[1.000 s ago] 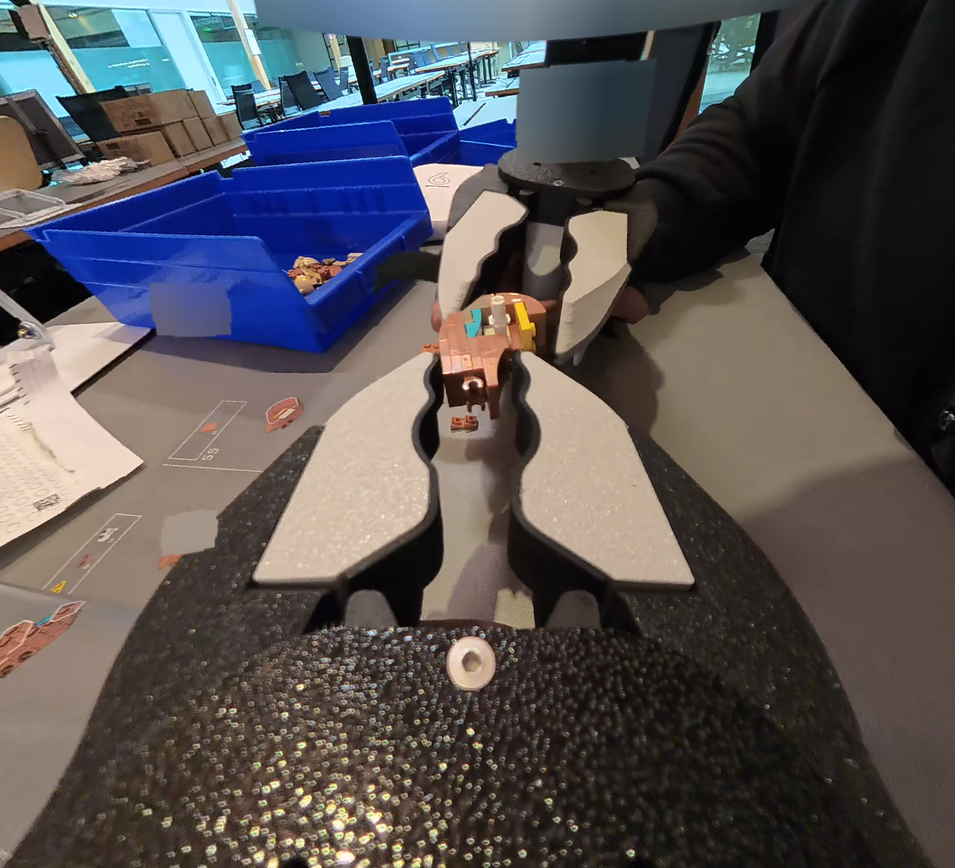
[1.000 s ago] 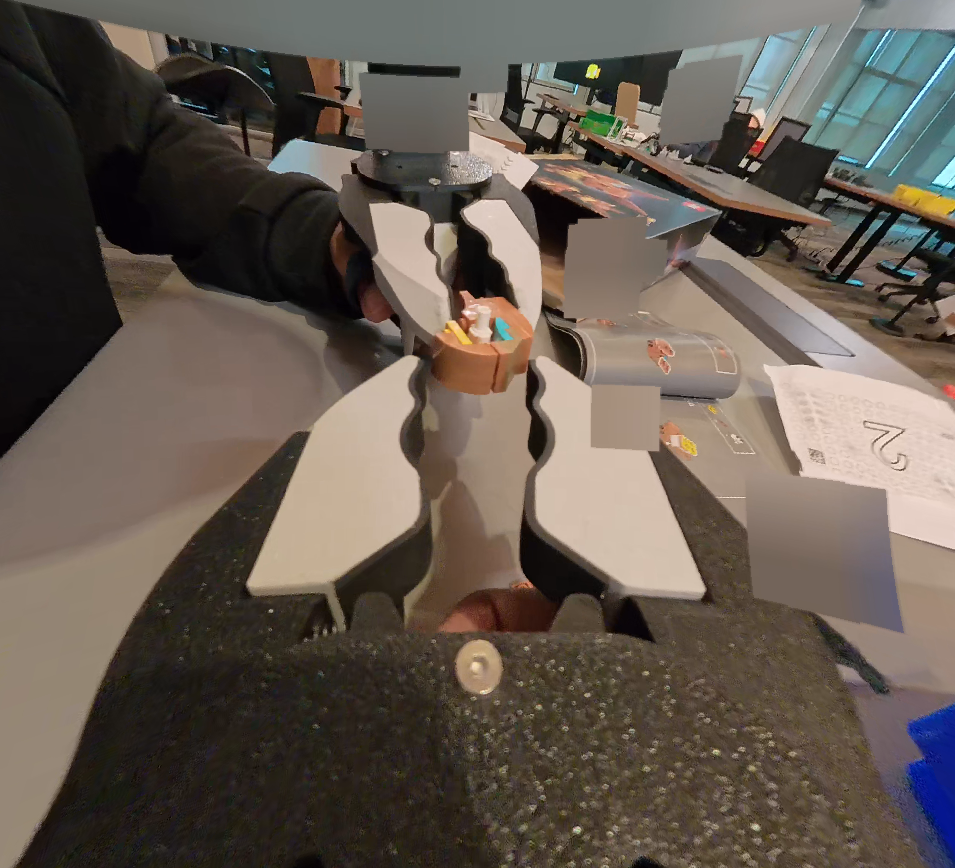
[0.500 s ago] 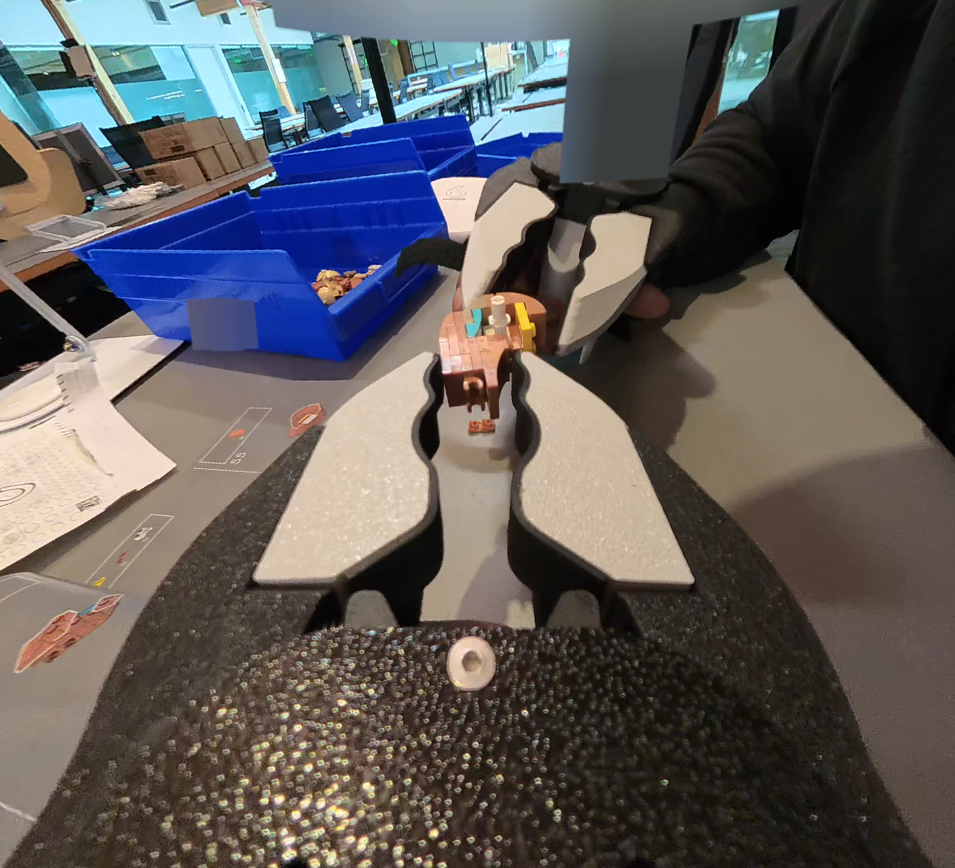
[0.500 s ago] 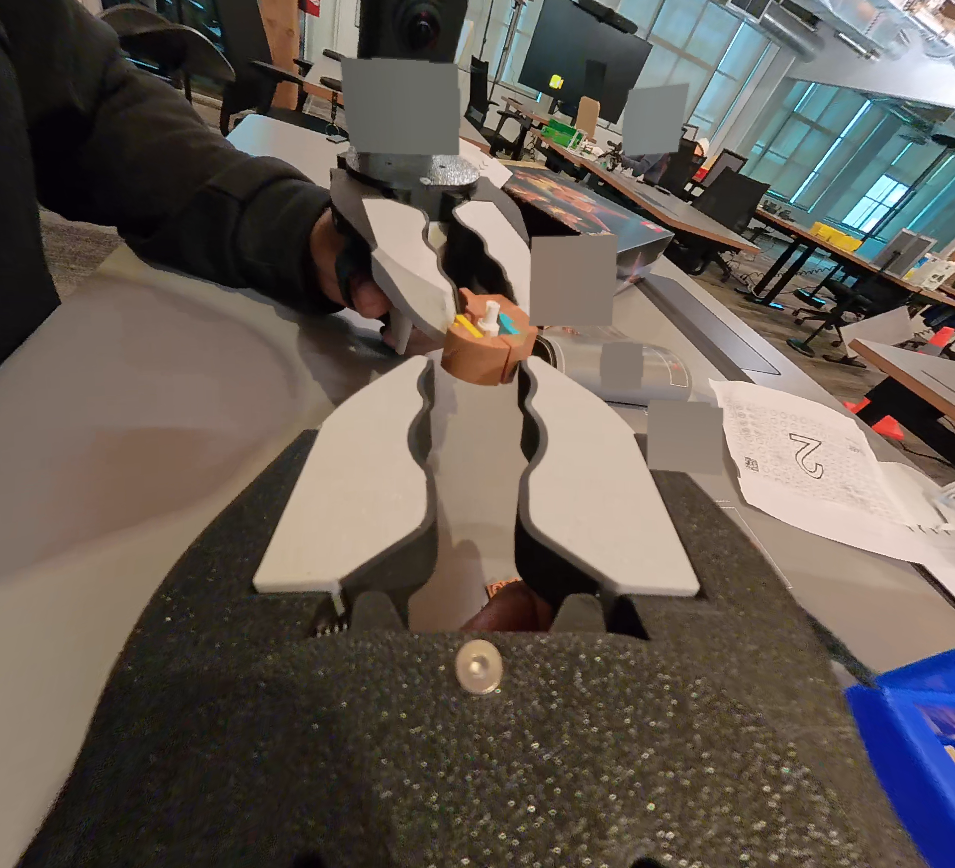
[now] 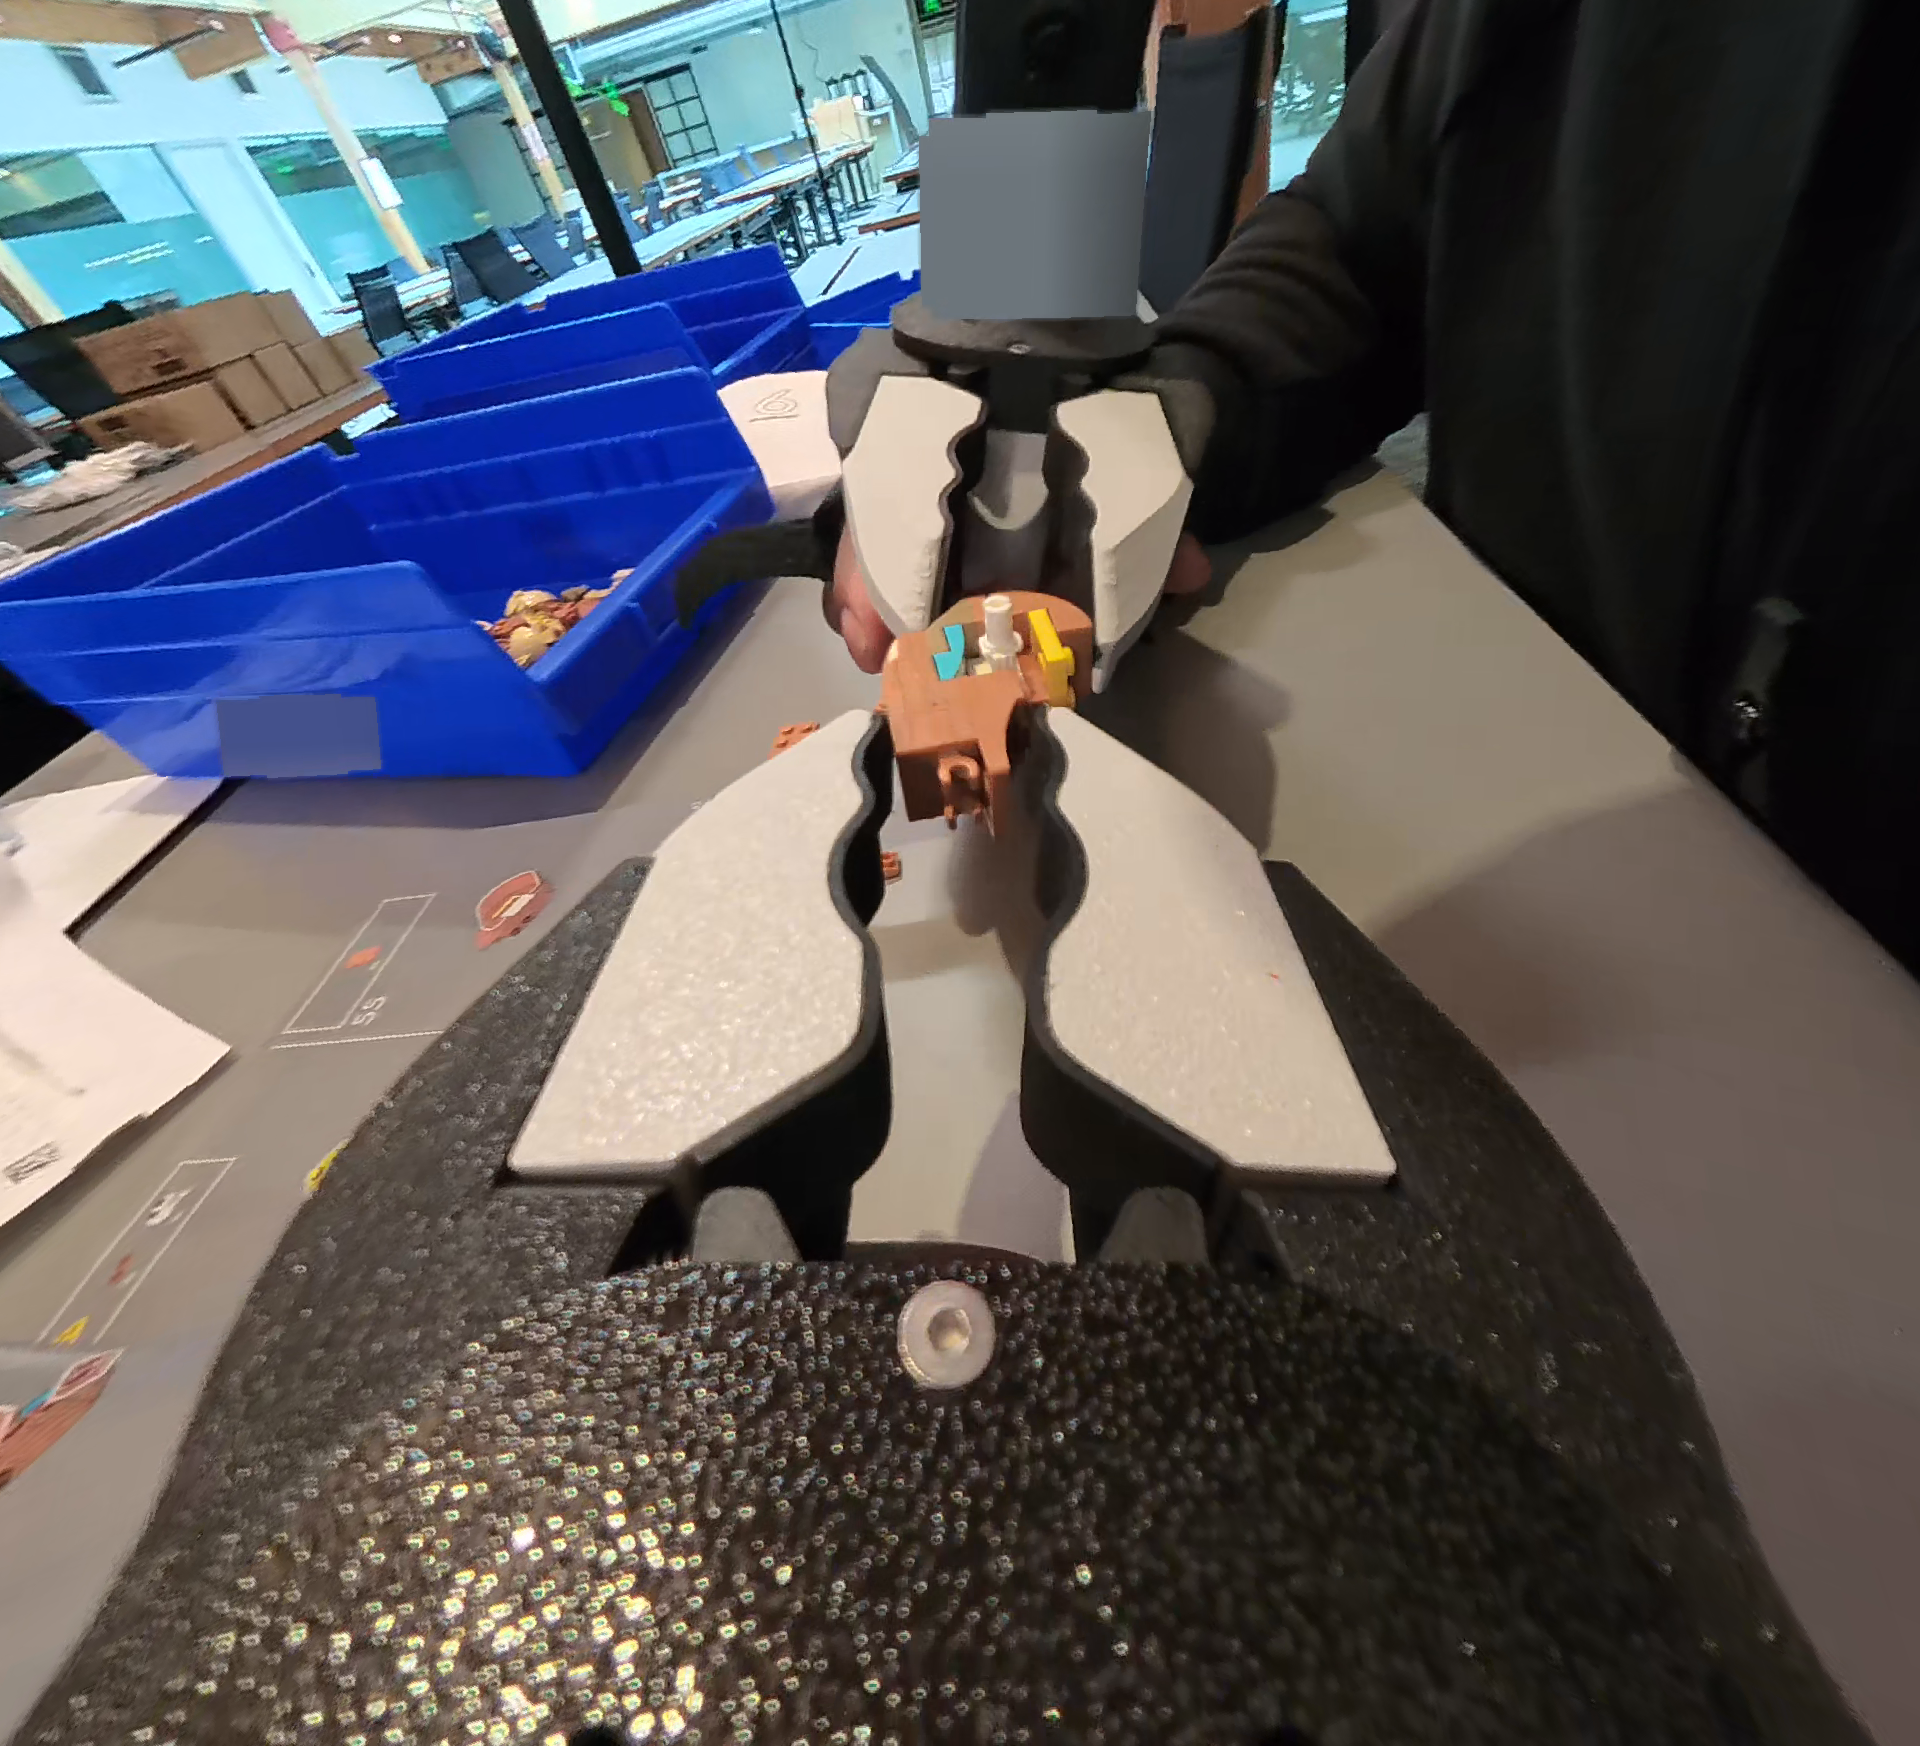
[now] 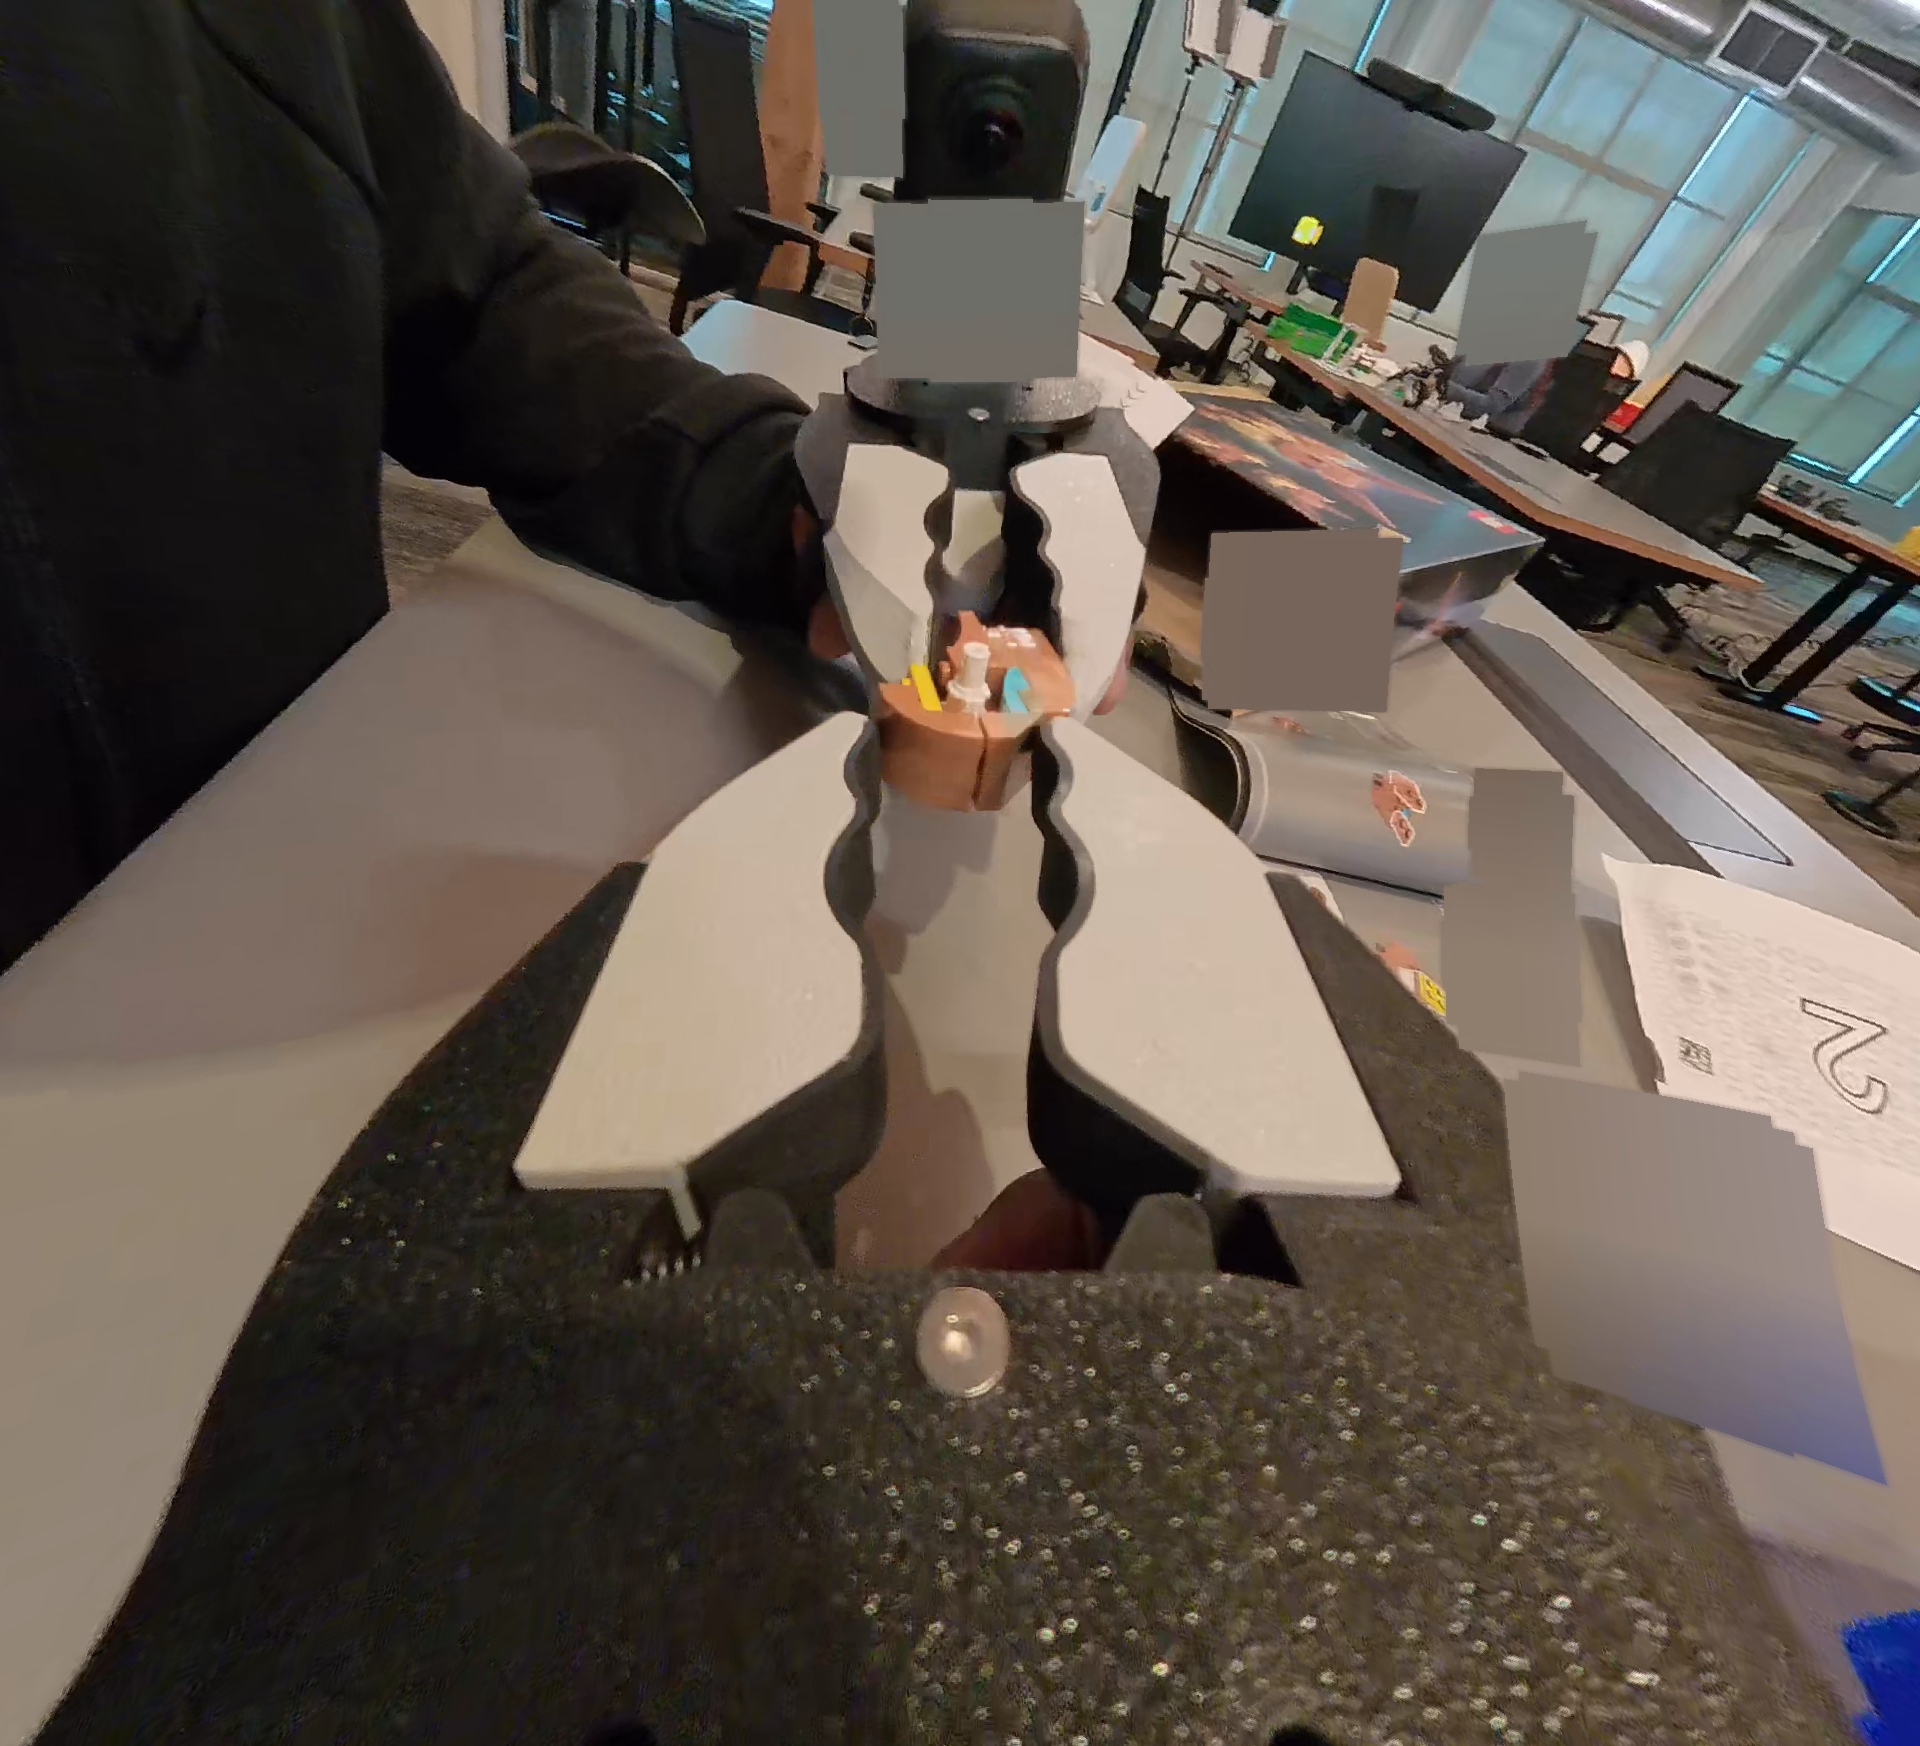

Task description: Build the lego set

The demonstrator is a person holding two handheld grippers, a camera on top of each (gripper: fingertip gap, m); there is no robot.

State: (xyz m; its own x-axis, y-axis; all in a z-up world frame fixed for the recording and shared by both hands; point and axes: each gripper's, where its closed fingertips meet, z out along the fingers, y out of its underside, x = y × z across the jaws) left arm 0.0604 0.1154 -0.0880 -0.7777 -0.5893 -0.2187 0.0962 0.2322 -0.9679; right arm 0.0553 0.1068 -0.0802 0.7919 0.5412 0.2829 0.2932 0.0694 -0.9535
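Grey worktop, blue bin far left. Left tool stays clamped on the brown brick model, held above the worktop. Right tool has narrowed and now pinches its rounded end. Loose brown piece lies below.

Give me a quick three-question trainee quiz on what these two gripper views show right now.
1. True or false: the small brown brick model with a white peg rests on the grey table.
2. Which colour piece sits on the model's side nearer the blue plastic bin? A yellow, B turquoise, C red.
3. Fill in: the left gripper and right gripper each grip one ___ of the model.

Key: 1 false, it is held above the table; 2 B; 3 end.
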